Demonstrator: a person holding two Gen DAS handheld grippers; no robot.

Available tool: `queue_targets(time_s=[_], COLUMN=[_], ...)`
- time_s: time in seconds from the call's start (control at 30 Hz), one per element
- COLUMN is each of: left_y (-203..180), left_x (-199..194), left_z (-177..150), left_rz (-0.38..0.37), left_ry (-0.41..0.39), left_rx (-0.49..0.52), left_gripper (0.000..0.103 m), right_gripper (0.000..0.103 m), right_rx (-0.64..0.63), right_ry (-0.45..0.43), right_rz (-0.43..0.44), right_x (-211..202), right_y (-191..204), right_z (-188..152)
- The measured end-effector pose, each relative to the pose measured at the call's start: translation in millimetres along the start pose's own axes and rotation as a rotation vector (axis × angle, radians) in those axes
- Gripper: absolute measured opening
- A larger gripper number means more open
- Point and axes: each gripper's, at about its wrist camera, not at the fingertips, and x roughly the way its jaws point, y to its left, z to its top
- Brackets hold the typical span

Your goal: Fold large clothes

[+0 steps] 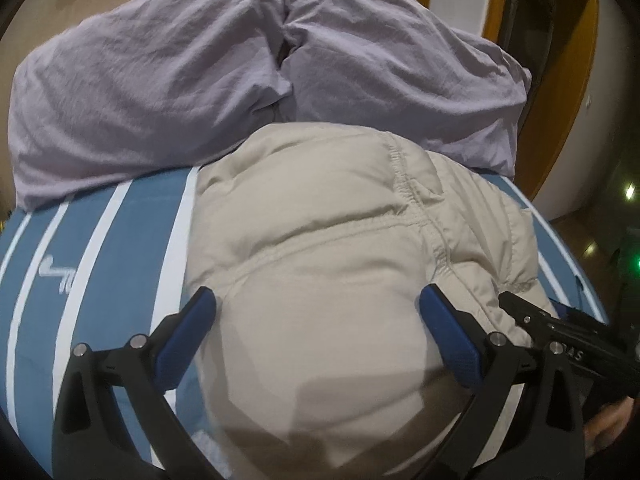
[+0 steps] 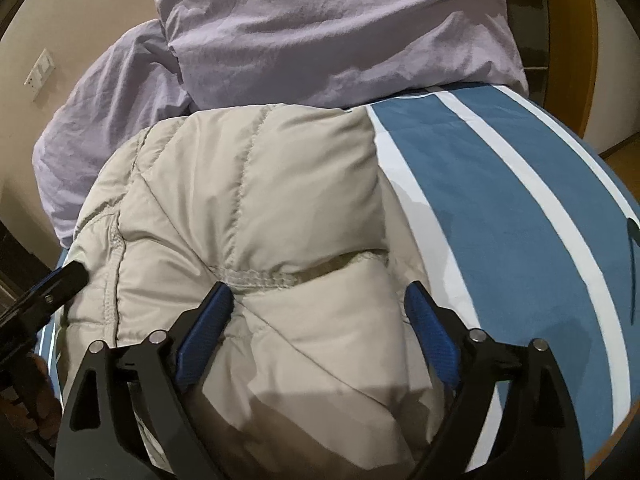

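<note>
A beige puffer jacket (image 1: pixel 340 264) lies bunched and folded on a blue bedspread with white stripes (image 1: pixel 104 264). It also shows in the right wrist view (image 2: pixel 256 216). My left gripper (image 1: pixel 318 304) is open, its blue pads spread wide over the jacket's near part. My right gripper (image 2: pixel 318 294) is open too, jaws spread over the jacket near a stitched seam. The right gripper's black body shows at the right edge of the left wrist view (image 1: pixel 560 332). The left gripper's tip shows at the left edge of the right wrist view (image 2: pixel 64 280).
Two lilac pillows (image 1: pixel 152 92) (image 1: pixel 400 64) lie at the head of the bed behind the jacket, also in the right wrist view (image 2: pixel 336 32). A beige wall with a switch plate (image 2: pixel 40 72) is behind. Wooden door frame (image 1: pixel 572 60) and floor lie to the right. The bedspread (image 2: pixel 500 184) extends right.
</note>
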Motion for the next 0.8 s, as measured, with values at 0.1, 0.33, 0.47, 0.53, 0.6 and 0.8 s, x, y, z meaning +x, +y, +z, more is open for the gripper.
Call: queue_targets(time_s=[0.1,0.33,0.47,0.53,0.6,0.8], left_y=[15,44,54,58,59,65], left_x=[-7,-16,-10,-5,0,22], left_z=[-3,-3,-1,3,5,11], left_rz=[-0.020,-0.045,-0.094,-0.117,-0.140,-0.233], left_ry=[0.020,0.068,0.114,0.135,0.150,0.205], left_rx=[-0.059,-0.128,-0.172,-0.185,-0.194,-0.259], left_gripper=[0.101,0.101,0.101,0.101,0.101,0.101], right_gripper=[0.091,0.095,0.097,0.101,0.102,0.102], right_rx=[0.007,0.024,0.070,0.090,0.104,0.159], right_ry=[0.008,0.082,0.143,0.174,0.198,0.312], right_rz=[-0.005,0.039,0.090,0.114,0.135,0.233], right_x=[-5,-8,0,7,13,36], right_y=[-1,-8,-16,-19,-21,-29], right_z=[-1,11,23,28,33,42])
